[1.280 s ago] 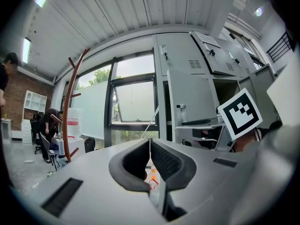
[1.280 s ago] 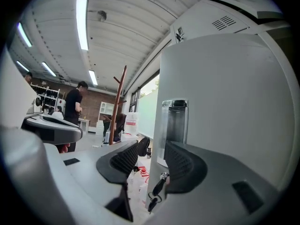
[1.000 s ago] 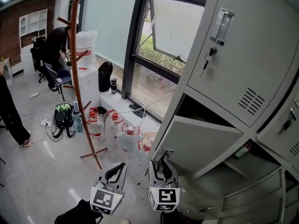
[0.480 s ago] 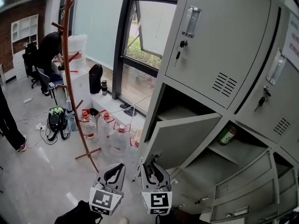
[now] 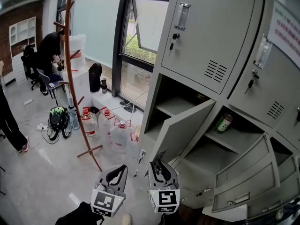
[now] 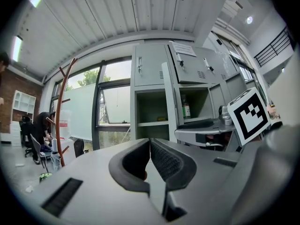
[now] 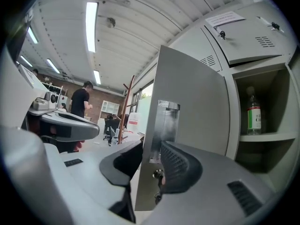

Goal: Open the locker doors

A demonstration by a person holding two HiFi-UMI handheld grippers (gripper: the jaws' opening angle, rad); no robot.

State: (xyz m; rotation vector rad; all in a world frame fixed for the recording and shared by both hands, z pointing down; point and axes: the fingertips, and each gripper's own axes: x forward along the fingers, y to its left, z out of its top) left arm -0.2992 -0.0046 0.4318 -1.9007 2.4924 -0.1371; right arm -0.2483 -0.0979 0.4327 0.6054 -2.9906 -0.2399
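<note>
Several grey lockers (image 5: 211, 36) flank a window (image 5: 140, 36) above glossy floor (image 5: 42, 172).

Kind of place: an office or studio workroom with a locker corner.
Landmark: a bank of grey steel lockers (image 5: 211, 36) with keys in the locks and a printed notice (image 5: 286, 32) on one; a locker door (image 5: 180, 130) stands open on shelves.
Just left of the lockers: a tall glazed window (image 5: 140, 41), a wooden coat stand (image 5: 70, 78) and large water bottles (image 5: 119, 135) on the glossy grey floor (image 5: 37, 172).
Far left of the lockers: a brick wall (image 5: 28, 8), a white shelf unit (image 5: 23, 27), an office chair (image 5: 47, 81) and a person (image 5: 49, 46) bent over.
Above the lockers: strip lights (image 7: 91, 25) on a ribbed ceiling.
</note>
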